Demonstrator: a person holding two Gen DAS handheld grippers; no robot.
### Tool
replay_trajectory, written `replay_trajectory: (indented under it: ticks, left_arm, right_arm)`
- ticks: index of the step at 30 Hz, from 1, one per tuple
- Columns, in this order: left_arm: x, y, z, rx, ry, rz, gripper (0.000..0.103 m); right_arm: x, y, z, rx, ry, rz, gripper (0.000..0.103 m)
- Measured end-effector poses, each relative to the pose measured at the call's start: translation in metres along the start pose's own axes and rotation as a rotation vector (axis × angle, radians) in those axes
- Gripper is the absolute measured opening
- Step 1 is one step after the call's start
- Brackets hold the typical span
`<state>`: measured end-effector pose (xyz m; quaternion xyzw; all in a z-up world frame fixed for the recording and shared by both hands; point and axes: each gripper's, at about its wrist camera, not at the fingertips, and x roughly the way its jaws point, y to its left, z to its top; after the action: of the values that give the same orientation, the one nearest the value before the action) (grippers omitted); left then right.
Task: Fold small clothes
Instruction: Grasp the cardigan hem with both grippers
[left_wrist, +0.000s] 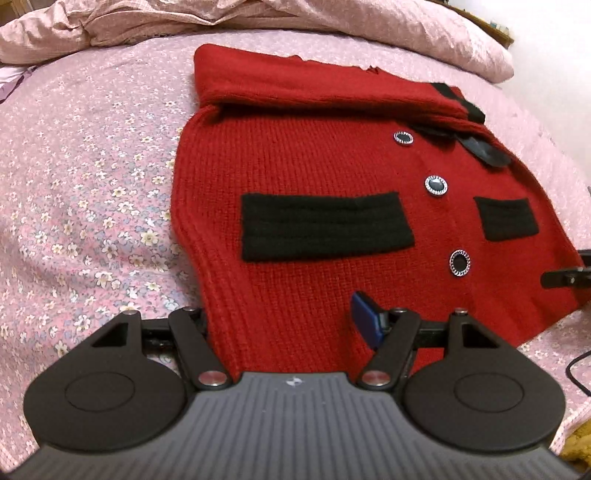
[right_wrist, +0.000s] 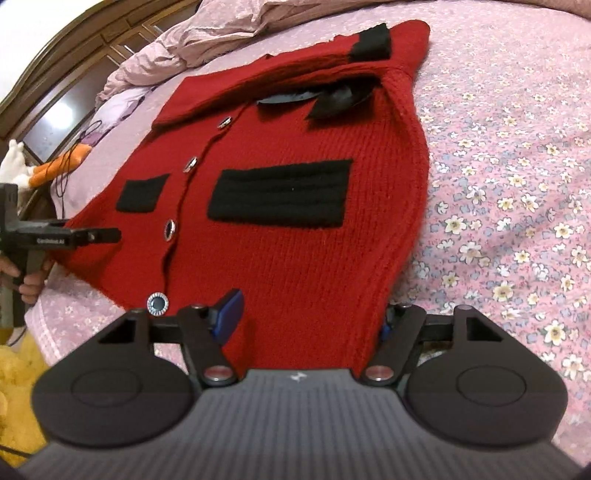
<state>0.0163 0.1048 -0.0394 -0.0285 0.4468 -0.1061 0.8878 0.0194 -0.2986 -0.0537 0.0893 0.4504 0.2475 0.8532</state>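
Red knit cardigan (left_wrist: 332, 221) lies flat, buttoned, on the floral bedsheet (left_wrist: 92, 184), sleeves already crossed over the chest — judging by that, the bottom-hem fold is in hand. Left gripper (left_wrist: 284, 325) and right gripper (right_wrist: 310, 314) both sit at the hem with jaws spread and knit between the fingers; whether the pads press on it I cannot tell. Next move calls for a firm pinch on both corners, then an even lift toward the collar. Only the right wrist view shows the person's hand (right_wrist: 31, 284), a wooden headboard (right_wrist: 74, 55) and a plush toy (right_wrist: 40, 170); the left view shows the rumpled quilt (left_wrist: 258, 18).
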Motion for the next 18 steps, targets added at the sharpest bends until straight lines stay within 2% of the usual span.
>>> replay_trajectory:
  ticks: [4,5,6,8,10,12,14,18]
  left_arm:
    - [0.006,-0.004,0.000,0.031,0.010,0.013,0.072]
    - [0.005,-0.004,0.000,0.031,0.009,0.013,0.071]
    - [0.005,-0.004,0.000,0.028,0.008,0.015,0.065]
    - [0.004,-0.004,0.000,0.005,0.000,0.018,0.056]
    - [0.000,0.001,-0.001,-0.031,-0.012,0.009,0.048]
    - [-0.003,0.006,-0.001,-0.073,-0.024,-0.004,0.042]
    - [-0.006,0.009,-0.002,-0.097,-0.031,-0.016,0.041]
    - [-0.002,0.005,-0.002,-0.068,-0.009,0.005,0.042]
  right_arm:
    - [0.000,-0.003,0.001,0.021,-0.008,0.000,0.060]
    - [0.000,-0.003,0.000,0.025,-0.011,0.000,0.056]
    - [0.000,-0.003,0.000,0.027,-0.013,0.000,0.052]
    - [-0.001,-0.004,-0.001,0.034,-0.014,-0.001,0.036]
    - [-0.002,-0.004,-0.003,0.042,-0.018,0.004,0.029]
    - [-0.004,-0.005,-0.003,0.053,-0.031,0.010,0.028]
    - [-0.006,-0.006,-0.004,0.071,-0.044,0.018,0.028]
    - [-0.005,-0.008,-0.005,0.086,-0.035,0.020,0.028]
